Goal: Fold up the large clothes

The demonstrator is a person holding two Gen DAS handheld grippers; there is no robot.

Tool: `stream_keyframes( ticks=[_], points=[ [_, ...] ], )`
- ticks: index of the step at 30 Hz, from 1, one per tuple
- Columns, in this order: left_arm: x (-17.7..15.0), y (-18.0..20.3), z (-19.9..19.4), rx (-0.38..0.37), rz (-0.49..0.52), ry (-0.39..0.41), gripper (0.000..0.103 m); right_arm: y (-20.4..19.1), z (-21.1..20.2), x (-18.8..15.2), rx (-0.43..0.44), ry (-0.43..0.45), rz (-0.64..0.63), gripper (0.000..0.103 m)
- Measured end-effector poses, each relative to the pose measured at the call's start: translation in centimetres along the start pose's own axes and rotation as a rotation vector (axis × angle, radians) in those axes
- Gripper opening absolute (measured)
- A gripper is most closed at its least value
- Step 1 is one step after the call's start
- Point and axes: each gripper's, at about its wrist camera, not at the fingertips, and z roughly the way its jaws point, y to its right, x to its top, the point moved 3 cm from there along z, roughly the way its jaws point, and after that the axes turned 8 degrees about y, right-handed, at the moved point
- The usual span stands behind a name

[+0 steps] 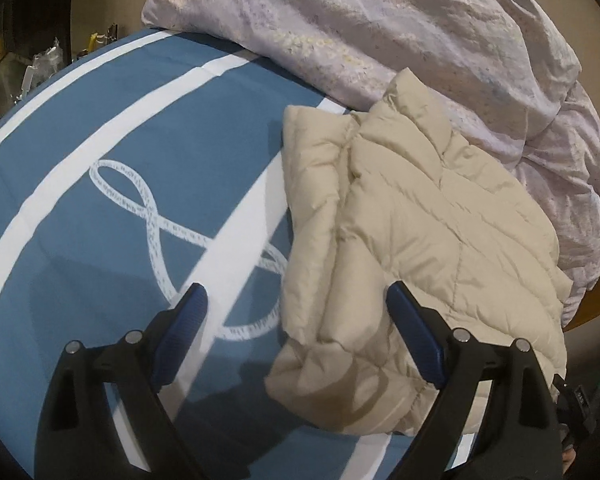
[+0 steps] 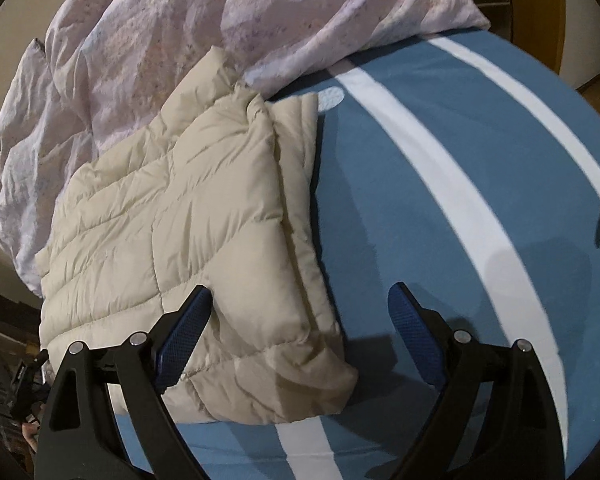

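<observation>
A cream quilted puffer jacket lies folded into a thick bundle on the blue bed sheet. My left gripper hovers open over the jacket's left edge, one blue pad above the sheet and the other above the jacket, nothing between them. In the right wrist view the same jacket fills the left half. My right gripper stands open over the jacket's right edge and near corner, its left pad above the jacket and its right pad above bare blue sheet. Neither gripper holds anything.
A crumpled pale lilac floral quilt is heaped behind the jacket, also seen as the quilt in the right view. The sheet has white stripes and a white loop pattern. A wooden bed frame stands at the far right; clutter lies beyond the bed's left edge.
</observation>
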Motion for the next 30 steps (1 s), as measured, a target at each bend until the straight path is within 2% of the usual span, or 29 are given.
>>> stream_keyframes(
  ticks=[3,5,7,9,10,11,13,15,16,18,21,27,30],
  points=[
    [-0.7,0.5,-0.2,-0.009,0.003,-0.001,0.09,-0.6,0.1,-0.4,0.03,-0.002,-0.009,0.09],
    [-1.0,1.0,-0.3,-0.016,0.003,0.0,0.088,-1.2,0.1,-0.6,0.056,-0.006,-0.024,0.084],
    [-1.3,1.5,-0.3,-0.035,-0.005,-0.001,0.081,-1.9,0.2,-1.0,0.08,-0.013,-0.043,0.073],
    [-1.6,1.8,-0.4,-0.062,-0.02,-0.008,0.065,-2.4,0.3,-1.3,0.084,-0.013,-0.058,0.063],
    [-1.7,2.0,-0.3,-0.08,-0.035,-0.017,0.062,-2.5,0.3,-1.4,0.097,-0.018,-0.057,0.055],
    [-1.8,2.1,-0.4,-0.081,-0.046,-0.015,0.056,-2.5,0.3,-1.5,0.113,-0.025,-0.048,0.05],
    [-1.9,2.0,-0.4,-0.093,-0.071,-0.01,0.045,-2.3,0.3,-1.6,0.162,-0.037,-0.009,0.034],
    [-1.8,1.7,-0.7,-0.117,-0.101,0.002,0.028,-2.1,-0.1,-1.6,0.203,-0.035,0.025,0.027],
    [-1.7,1.5,-0.9,-0.133,-0.113,0.005,0.026,-2.0,-0.3,-1.6,0.215,-0.034,0.033,0.025],
    [-1.5,1.4,-1.4,-0.149,-0.123,0.011,0.019,-1.9,-0.9,-1.7,0.244,-0.033,0.055,0.022],
    [-1.3,1.0,-2.4,-0.155,-0.115,0.028,0.017,-2.3,-1.8,-1.9,0.273,-0.031,0.069,0.021],
    [-1.5,-1.0,-5.2,-0.147,-0.112,0.056,0.016,-4.0,-3.7,-3.4,0.304,-0.042,0.038,0.02],
    [-2.0,-2.7,-6.8,-0.137,-0.099,0.065,0.016,-5.2,-4.5,-5.2,0.308,-0.056,0.003,0.02]
  ],
)
